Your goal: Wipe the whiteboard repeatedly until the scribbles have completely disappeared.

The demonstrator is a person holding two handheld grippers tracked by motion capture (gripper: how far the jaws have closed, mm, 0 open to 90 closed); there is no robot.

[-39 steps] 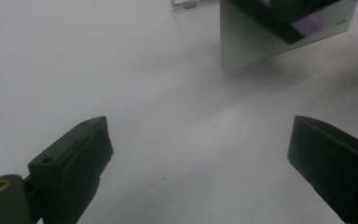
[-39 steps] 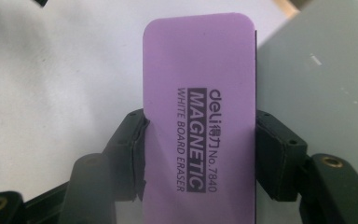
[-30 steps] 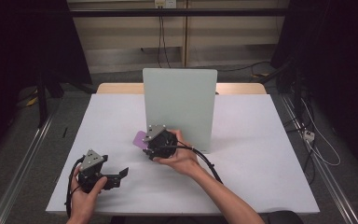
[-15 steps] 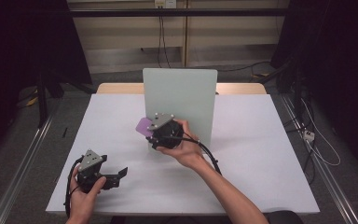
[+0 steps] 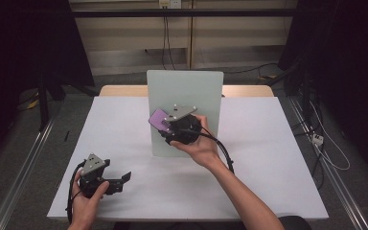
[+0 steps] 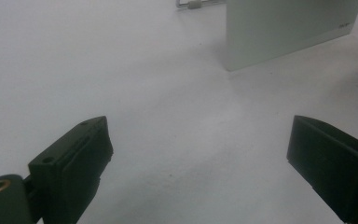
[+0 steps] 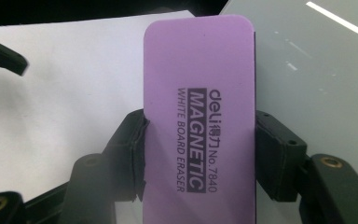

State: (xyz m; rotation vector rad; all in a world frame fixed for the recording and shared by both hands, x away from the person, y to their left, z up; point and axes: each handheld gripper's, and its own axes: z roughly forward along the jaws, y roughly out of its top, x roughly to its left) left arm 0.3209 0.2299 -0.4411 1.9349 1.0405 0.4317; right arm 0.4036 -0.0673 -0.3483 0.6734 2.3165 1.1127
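the white table (image 5: 268, 158) carries an upright whiteboard (image 5: 191, 91) near the middle of its far edge, and the right gripper (image 5: 165, 125), clamped on a purple magnetic eraser (image 7: 200, 107), holds it raised against the board's left half. the left gripper (image 5: 120, 179) rests near the table's front left corner, its 2 jaws wide apart on nothing. the step in hand looks like bringing the eraser to the board; next, its face likely needs pressing flat before wiping.
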